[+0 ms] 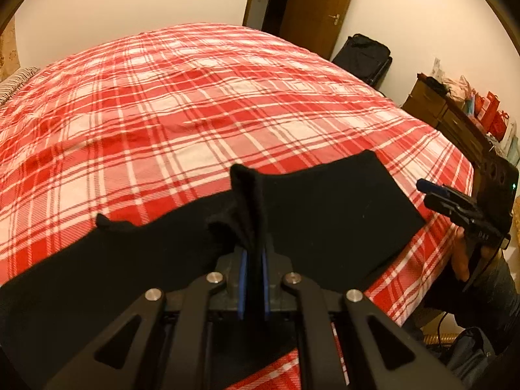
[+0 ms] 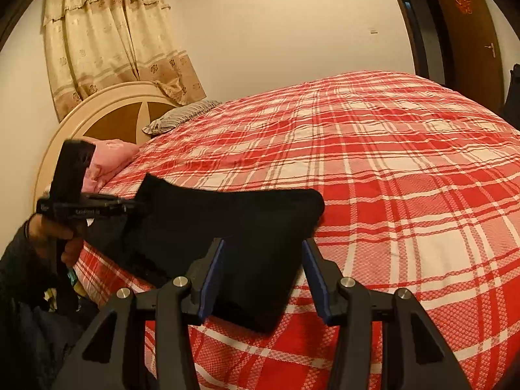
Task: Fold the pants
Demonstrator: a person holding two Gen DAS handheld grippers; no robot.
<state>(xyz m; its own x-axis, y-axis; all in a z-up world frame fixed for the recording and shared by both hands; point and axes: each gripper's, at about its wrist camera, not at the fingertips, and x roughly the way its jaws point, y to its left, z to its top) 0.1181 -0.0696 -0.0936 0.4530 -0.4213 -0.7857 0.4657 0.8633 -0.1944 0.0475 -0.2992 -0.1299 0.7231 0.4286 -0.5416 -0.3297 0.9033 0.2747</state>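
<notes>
Left wrist view, from the left edge: red-and-white plaid bedspread [image 1: 182, 104] filling most of the frame, striped pillow [image 1: 16, 81] at the far left edge. Black pants [image 1: 325, 201] lying across the lower half, flat on the bedspread near the bed's edge, one squared end reaching toward right of centre. At bottom centre, left gripper [image 1: 254, 260] with jaws pressed together, pinching a bunched fold of the pants that stands up between the blue pads. Upper centre: brown door [image 1: 318, 9]. Right of it, a dark suitcase [image 1: 364, 58] against the wall, then a wooden dresser [image 1: 438, 110]. At the right edge, right gripper [image 1: 435, 191], held above the bed's edge beside the pants.

Right wrist view, from the left: patterned curtain [image 2: 107, 32] in the upper left, rounded headboard [image 2: 107, 113] beneath it, pink pillow [image 2: 110, 159] beside it. Lower left, a hand [image 2: 61, 237] holding the left gripper [image 2: 130, 206], its tip clamped on the raised pants corner. Bottom centre, right gripper [image 2: 263, 260] with jaws spread, pads clear of the cloth, framing the folded pants [image 2: 234, 227] beyond them. Bedspread [image 2: 406, 178] filling the right.
</notes>
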